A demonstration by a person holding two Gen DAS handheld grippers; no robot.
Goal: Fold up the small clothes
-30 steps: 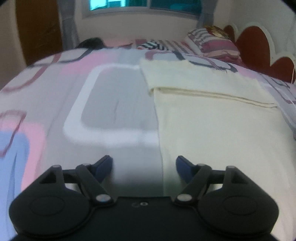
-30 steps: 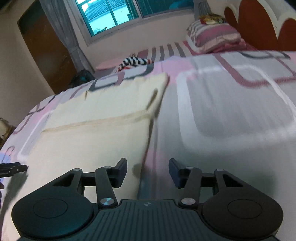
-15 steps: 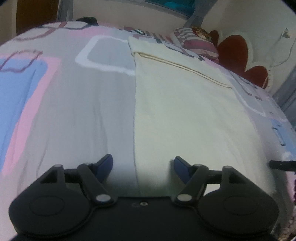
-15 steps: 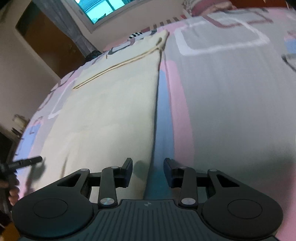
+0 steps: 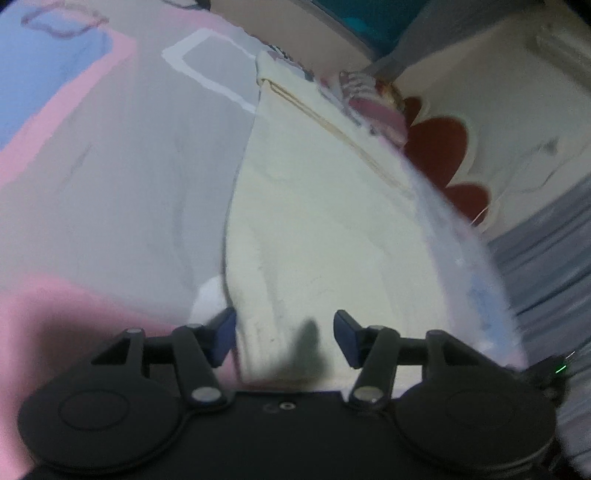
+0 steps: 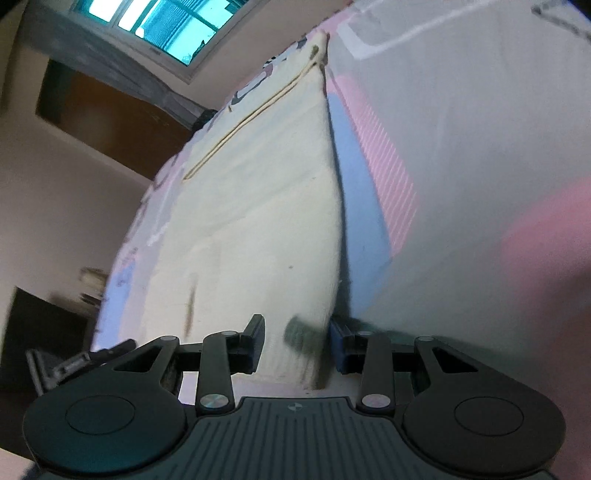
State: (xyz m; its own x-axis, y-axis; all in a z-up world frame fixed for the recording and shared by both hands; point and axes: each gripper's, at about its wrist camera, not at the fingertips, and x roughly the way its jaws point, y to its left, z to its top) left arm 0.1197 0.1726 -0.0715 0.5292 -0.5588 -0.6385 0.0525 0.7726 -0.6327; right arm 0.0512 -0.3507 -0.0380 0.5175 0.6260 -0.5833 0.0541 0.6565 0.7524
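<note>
A cream garment (image 5: 325,229) lies flat on the patterned bed sheet (image 5: 110,192), with a stitched seam near its far end. My left gripper (image 5: 284,338) sits low over the garment's near left corner. Its jaws are closing with the cloth's edge between them, and the pads stand apart from it. In the right wrist view the same garment (image 6: 266,206) runs away from me. My right gripper (image 6: 297,343) straddles its near right corner, the cloth edge close to the right finger (image 6: 338,347). A gap shows on both sides of the fabric.
A striped pillow (image 5: 373,107) and a red scalloped headboard (image 5: 439,144) lie past the garment's far end. A window (image 6: 166,33) and a brown door (image 6: 110,122) are on the far wall. The bed's edge drops off to the left in the right wrist view.
Both grippers have come back along the garment's sides to its near corners and rolled. Their jaws have narrowed, and the cloth's corners now lie between them.
</note>
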